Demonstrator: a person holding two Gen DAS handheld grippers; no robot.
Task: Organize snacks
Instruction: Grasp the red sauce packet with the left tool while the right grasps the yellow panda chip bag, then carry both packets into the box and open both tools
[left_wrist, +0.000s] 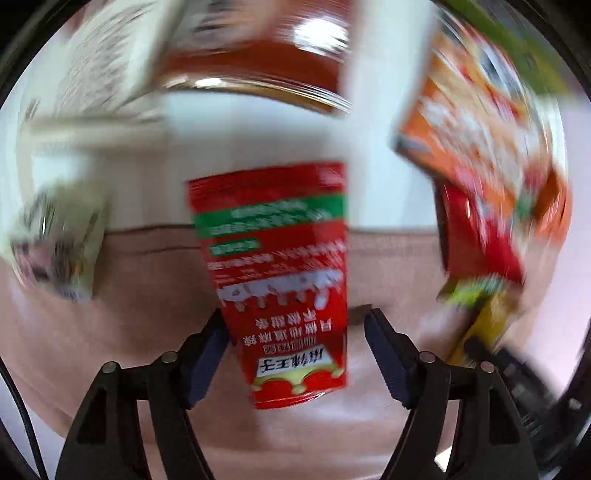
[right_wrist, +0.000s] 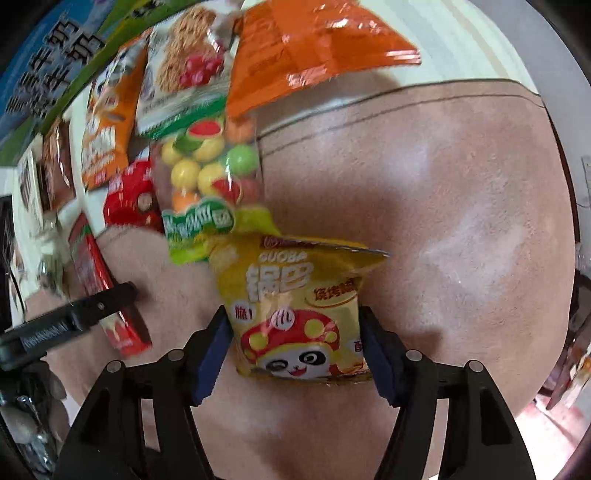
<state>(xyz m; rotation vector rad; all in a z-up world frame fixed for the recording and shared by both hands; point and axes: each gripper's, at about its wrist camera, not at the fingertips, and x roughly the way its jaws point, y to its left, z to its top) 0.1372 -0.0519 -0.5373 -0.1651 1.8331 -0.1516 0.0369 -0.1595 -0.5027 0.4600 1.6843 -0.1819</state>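
Two claws work over a pinkish-brown mat: the right claw (right_wrist: 295, 347) brackets a yellow snack bag (right_wrist: 295, 306), pads at its sides, grip uncertain; the left claw (left_wrist: 295, 347) stands partly open around a red packet (left_wrist: 280, 280), one pad clear; both should close squarely before lifting

a pinkish-brown mat (right_wrist: 443, 221) on a white table (right_wrist: 461, 40) carries a yellow guoba packet (right_wrist: 295, 306), a fruit-candy bag (right_wrist: 207, 177) and a red spicy-strip packet (left_wrist: 273, 280).
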